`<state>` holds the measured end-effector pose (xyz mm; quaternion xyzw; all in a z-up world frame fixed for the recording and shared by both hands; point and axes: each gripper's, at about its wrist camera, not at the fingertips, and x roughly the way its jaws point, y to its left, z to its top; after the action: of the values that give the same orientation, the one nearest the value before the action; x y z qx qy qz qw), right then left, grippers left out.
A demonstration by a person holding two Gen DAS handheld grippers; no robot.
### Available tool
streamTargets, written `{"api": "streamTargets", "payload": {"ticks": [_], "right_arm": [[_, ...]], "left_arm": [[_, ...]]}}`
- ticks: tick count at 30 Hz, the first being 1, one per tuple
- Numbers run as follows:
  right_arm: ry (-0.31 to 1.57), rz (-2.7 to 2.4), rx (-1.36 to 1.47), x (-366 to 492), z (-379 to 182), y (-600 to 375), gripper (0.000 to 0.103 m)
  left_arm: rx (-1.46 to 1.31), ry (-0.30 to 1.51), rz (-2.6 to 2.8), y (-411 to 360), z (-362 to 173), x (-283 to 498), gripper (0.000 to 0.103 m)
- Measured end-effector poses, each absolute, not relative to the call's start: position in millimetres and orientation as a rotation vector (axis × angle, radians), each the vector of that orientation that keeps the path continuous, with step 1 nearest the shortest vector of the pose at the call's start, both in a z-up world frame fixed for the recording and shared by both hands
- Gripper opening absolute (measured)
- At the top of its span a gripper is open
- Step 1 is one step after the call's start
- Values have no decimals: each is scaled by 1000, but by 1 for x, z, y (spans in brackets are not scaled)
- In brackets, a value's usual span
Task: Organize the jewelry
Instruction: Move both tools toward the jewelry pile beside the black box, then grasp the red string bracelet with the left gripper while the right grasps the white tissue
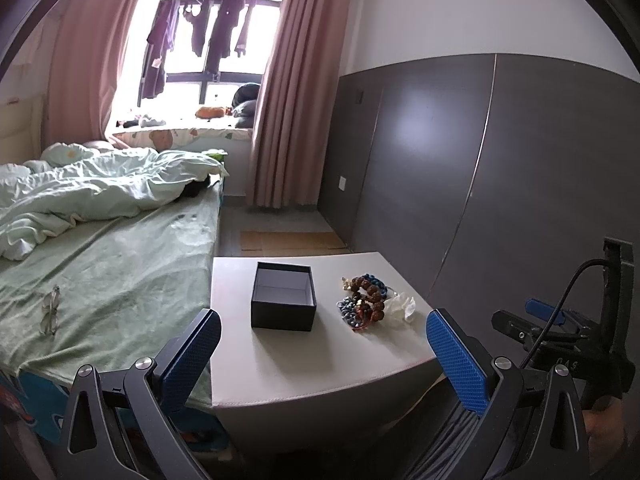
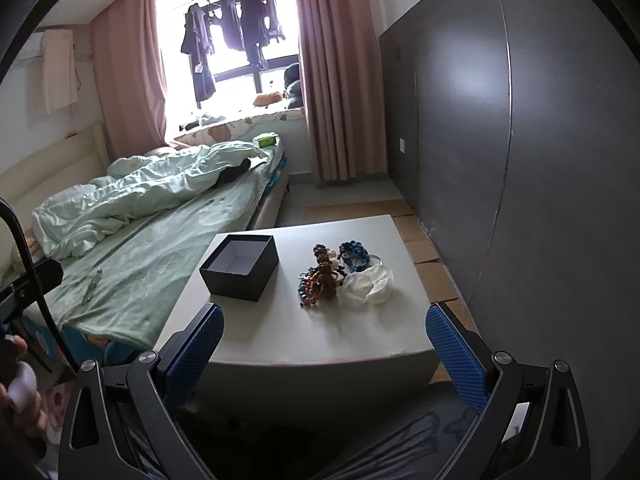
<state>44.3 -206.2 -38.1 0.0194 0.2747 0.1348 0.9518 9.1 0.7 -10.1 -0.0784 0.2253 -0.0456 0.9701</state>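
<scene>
While both tools are hovering short of the table, nothing is being gripped.

Left gripper (image 1: 322, 354): its blue textured fingers (image 1: 191, 354) are standing wide apart, empty, hanging over the near edge of the table.

Right gripper (image 2: 324, 350): its blue ribbed pads (image 2: 456, 354) are likewise spreading wide with nothing between them, sitting back from the near edge; in the left wrist view its black frame is showing off to the right.

Pale grey square low table (image 1: 280, 364) (image 2: 360, 340): it is standing against the side of the bed, carrying the box and the jewelry.

Open dark navy cardboard box with a pale lining (image 1: 283, 296) (image 2: 239, 266): it is sitting upright on the table's left part, lidless and empty inside.

Heap of beaded bracelets in brown, blue and red (image 1: 366, 294) (image 2: 324, 274): it is lying on the table to the right of the box, clearly apart from it.

Crumpled white tissue-like wad (image 1: 400, 306) (image 2: 366, 284): it is lying against the heap's right side, touching it.

Bed with a mint green sheet (image 1: 132, 272) (image 2: 160, 248): a rumpled pale quilt is bunching at its far end.

Clear-framed eyeglasses (image 1: 50, 312) (image 2: 91, 282): they are resting on the sheet, well apart from the table.
</scene>
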Motion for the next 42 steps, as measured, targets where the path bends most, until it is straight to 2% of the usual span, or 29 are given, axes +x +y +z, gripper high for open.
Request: {"api": "streamTargets", "payload": {"ticks": [19, 42], "right_arm": [[580, 335, 96, 52, -48, -225, 102], [724, 287, 197, 123, -106, -265, 102]], "left_arm": [[-156, 468, -114, -8, -11, 30, 103], [-153, 640, -204, -35, -63, 132, 103]]}}
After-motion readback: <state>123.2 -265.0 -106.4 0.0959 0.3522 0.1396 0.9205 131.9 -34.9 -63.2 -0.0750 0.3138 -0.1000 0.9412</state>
